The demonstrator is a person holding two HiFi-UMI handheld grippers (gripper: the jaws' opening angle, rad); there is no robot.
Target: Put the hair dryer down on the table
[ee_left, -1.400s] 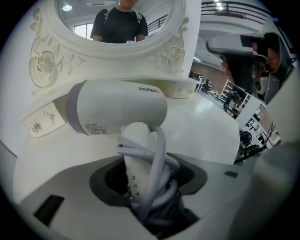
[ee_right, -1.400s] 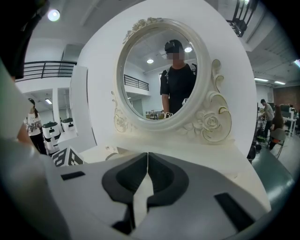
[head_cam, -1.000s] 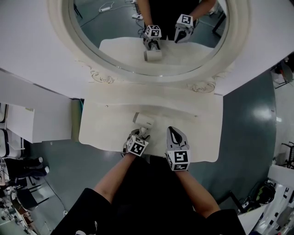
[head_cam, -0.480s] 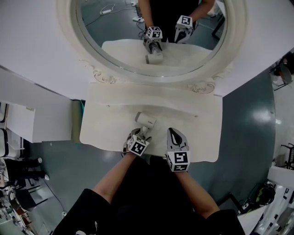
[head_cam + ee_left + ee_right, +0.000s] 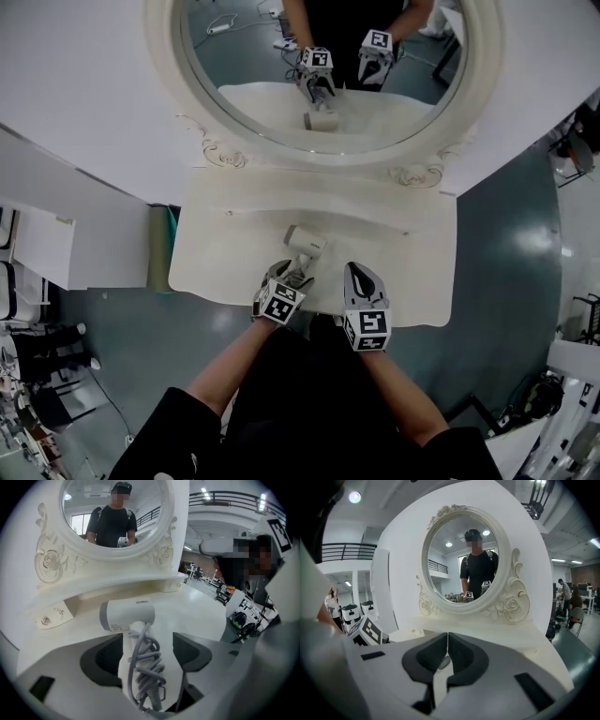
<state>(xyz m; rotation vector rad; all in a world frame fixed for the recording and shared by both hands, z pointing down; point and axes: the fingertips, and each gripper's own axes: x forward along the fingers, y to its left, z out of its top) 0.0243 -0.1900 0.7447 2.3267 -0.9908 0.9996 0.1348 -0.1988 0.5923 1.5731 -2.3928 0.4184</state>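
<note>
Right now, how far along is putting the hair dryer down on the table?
Done: the hair dryer looks to be lying on the table. In hand: the left gripper has just been opening its jaws. They stand apart with the cord-wrapped handle between them, pads off it. The right gripper is shut and empty. Left: only pulling the left gripper clear.

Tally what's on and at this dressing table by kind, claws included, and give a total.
Hair dryer: 1
Mirror: 1
Table: 1
Claws: 2, the left claw and the right claw
Total: 5
</note>
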